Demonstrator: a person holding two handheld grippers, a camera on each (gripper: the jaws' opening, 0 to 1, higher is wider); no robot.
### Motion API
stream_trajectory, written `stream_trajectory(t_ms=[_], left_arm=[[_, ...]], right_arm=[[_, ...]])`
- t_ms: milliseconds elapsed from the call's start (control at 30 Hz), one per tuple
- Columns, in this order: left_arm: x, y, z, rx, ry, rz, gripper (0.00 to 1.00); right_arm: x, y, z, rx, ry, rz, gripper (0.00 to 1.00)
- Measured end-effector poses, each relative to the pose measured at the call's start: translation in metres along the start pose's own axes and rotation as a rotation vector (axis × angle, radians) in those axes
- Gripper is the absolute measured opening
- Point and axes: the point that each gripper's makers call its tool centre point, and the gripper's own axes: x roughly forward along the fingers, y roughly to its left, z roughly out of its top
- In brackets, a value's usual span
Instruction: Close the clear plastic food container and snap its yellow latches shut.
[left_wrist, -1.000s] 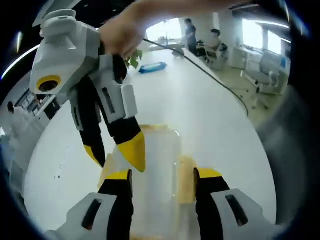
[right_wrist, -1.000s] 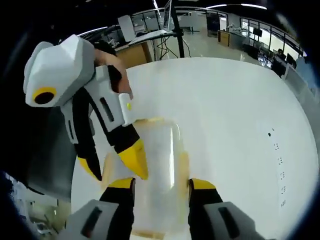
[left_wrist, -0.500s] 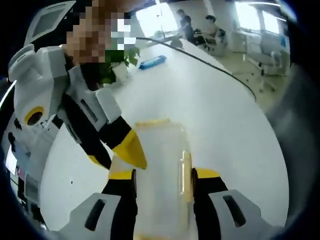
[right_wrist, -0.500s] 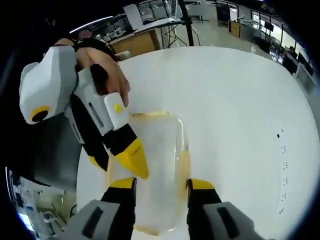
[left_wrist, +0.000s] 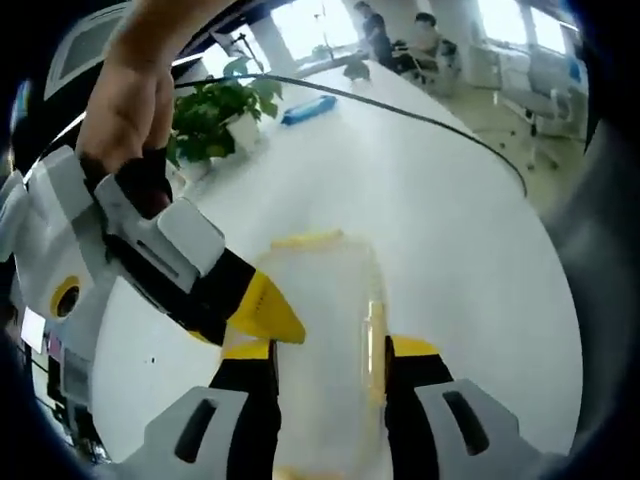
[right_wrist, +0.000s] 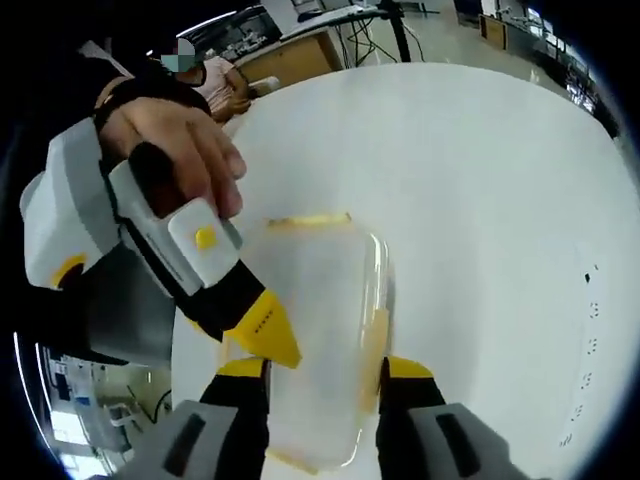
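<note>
Now the clear plastic food container (left_wrist: 325, 340) is lying on the white bench (left_wrist: 450, 250), near the edge closest to both cameras, with its lid down over the body. In the left gripper view the left gripper (left_wrist: 330, 365) is standing with its jaws apart, one on each long side of the container, the yellow tips just beside its walls; whether they are pressing it cannot be told. A yellow latch (left_wrist: 375, 340) is running along the container's right long side, and another yellow latch (left_wrist: 308, 240) is sitting at the far short end. The right gripper (left_wrist: 262, 310) is reaching in from the left, held by a hand (left_wrist: 125, 115), its yellow tip touching the container's left rim. In the right gripper view the right gripper (right_wrist: 325, 370) is likewise straddling the container (right_wrist: 320, 310) with jaws apart, while the left gripper (right_wrist: 258, 325) is coming in from the left. A potted plant (left_wrist: 215, 110) is standing further back on the bench.
</note>
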Motion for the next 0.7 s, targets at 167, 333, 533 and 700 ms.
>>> stream_trajectory(t_ms=[167, 333, 533, 700], left_arm=[[0.000, -0.002, 0.001, 0.014, 0.005, -0.007, 0.38], [-0.001, -0.005, 0.001, 0.033, 0.014, -0.011, 0.40], [-0.009, -0.008, -0.001, -0.028, 0.063, -0.057, 0.43], [-0.027, -0.003, 0.009, 0.016, 0.050, -0.038, 0.44]], right_arm=[[0.001, 0.001, 0.003, 0.003, -0.021, -0.001, 0.41], [0.002, 0.001, 0.004, 0.029, -0.023, 0.018, 0.43], [-0.005, 0.000, 0.008, -0.029, 0.063, -0.029, 0.44], [-0.024, 0.001, 0.022, -0.051, 0.045, -0.052, 0.48]])
